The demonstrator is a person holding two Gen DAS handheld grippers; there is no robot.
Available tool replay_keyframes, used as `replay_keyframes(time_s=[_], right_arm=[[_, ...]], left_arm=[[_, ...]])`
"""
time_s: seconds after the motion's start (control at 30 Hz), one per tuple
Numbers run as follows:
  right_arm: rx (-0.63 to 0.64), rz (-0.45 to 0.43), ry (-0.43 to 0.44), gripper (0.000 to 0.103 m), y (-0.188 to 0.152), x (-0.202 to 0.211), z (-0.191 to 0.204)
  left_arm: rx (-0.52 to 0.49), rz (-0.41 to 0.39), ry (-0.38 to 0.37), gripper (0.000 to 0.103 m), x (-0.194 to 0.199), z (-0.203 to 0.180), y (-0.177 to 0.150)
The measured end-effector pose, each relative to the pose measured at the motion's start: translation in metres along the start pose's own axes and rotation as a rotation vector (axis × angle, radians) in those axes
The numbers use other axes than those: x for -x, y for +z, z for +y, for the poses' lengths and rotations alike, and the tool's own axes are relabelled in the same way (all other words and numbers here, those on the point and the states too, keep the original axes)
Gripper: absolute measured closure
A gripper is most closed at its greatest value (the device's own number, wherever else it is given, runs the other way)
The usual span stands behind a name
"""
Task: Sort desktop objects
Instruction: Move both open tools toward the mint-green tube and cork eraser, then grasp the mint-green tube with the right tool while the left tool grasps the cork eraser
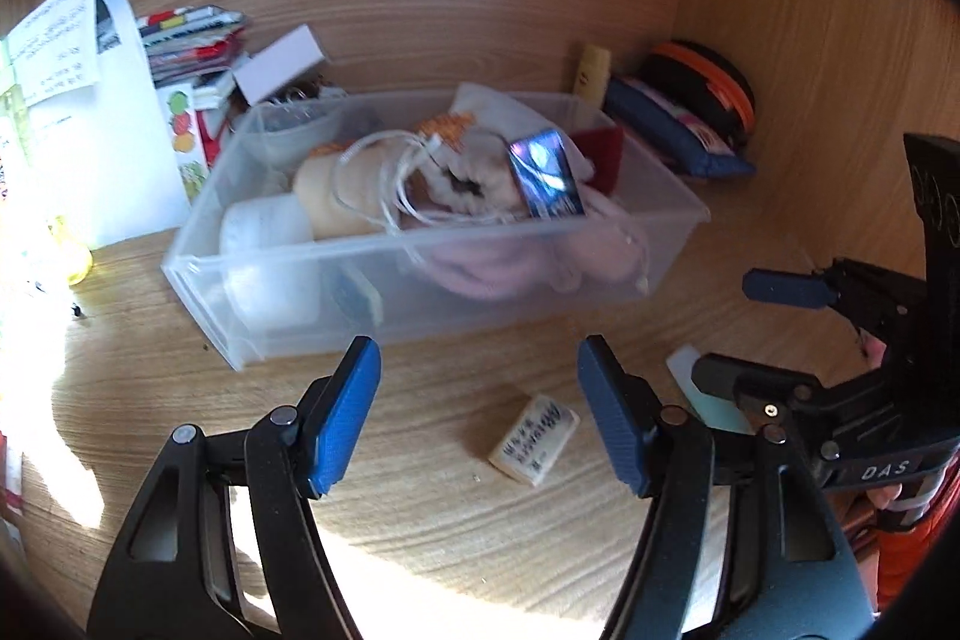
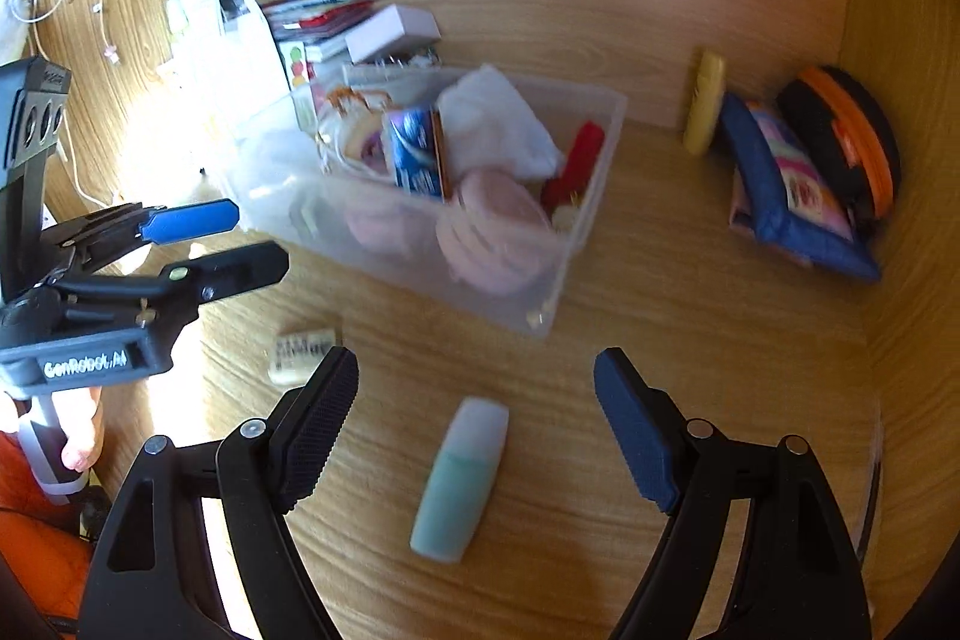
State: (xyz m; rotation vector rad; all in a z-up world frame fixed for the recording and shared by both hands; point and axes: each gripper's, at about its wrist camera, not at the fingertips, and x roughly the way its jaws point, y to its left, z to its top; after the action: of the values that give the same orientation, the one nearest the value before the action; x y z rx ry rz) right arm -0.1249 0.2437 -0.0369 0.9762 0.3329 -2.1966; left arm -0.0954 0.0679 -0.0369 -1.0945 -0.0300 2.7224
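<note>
While both claws hang spread and empty over the desk (image 1: 150, 340), each has a loose item lined up under it. Left gripper (image 1: 480, 409): the eraser (image 1: 534, 439) lies flat just ahead of the tips, slightly toward the right finger, skewed to the jaw line. Right gripper (image 2: 477, 415): the pale green highlighter (image 2: 462, 484) sits between the fingers, long axis running roughly forward, cap end away from the claw.

The clear bin (image 1: 660, 196), already crowded with a cable, soft pink items and a blue packet (image 1: 546, 175), sits beyond both claws, so it's my guess for the drop target.

To do the pick well:
- Right: drop straight down and close across the highlighter's short axis, near mid-body. It's smooth and rounded, likely to squirt out if pinched near the end.
- Left: nudge right and rotate to square up on the eraser before closing. It's low, so pads need to come nearly onto the wood.
- The claws are near each other; stagger the lifts to avoid a clash.
- Frames are blurred, so exact heights are unclear.
</note>
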Motion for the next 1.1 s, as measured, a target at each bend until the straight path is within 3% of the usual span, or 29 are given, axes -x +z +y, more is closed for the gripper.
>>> replay_keyframes(time_s=[0.4,0.53,0.7,0.87,1.1], right_arm=[[0.013,0.068,0.006,0.026,-0.022,-0.015,0.005],[0.004,0.089,0.015,0.036,-0.026,-0.019,0.003],[0.016,0.104,0.012,0.045,-0.029,-0.021,0.005],[0.048,0.098,-0.007,0.061,-0.03,-0.02,0.011],[0.082,0.102,-0.003,0.076,-0.029,-0.021,0.02]], left_arm=[[-0.073,0.133,-0.06,0.038,-0.017,-0.011,-0.02],[-0.107,0.19,-0.093,0.05,-0.026,-0.013,-0.022],[-0.181,0.188,-0.075,0.057,-0.025,-0.018,-0.024],[-0.217,0.178,-0.076,0.074,-0.025,-0.021,-0.025],[-0.204,0.164,-0.069,0.075,-0.023,-0.018,-0.024]])
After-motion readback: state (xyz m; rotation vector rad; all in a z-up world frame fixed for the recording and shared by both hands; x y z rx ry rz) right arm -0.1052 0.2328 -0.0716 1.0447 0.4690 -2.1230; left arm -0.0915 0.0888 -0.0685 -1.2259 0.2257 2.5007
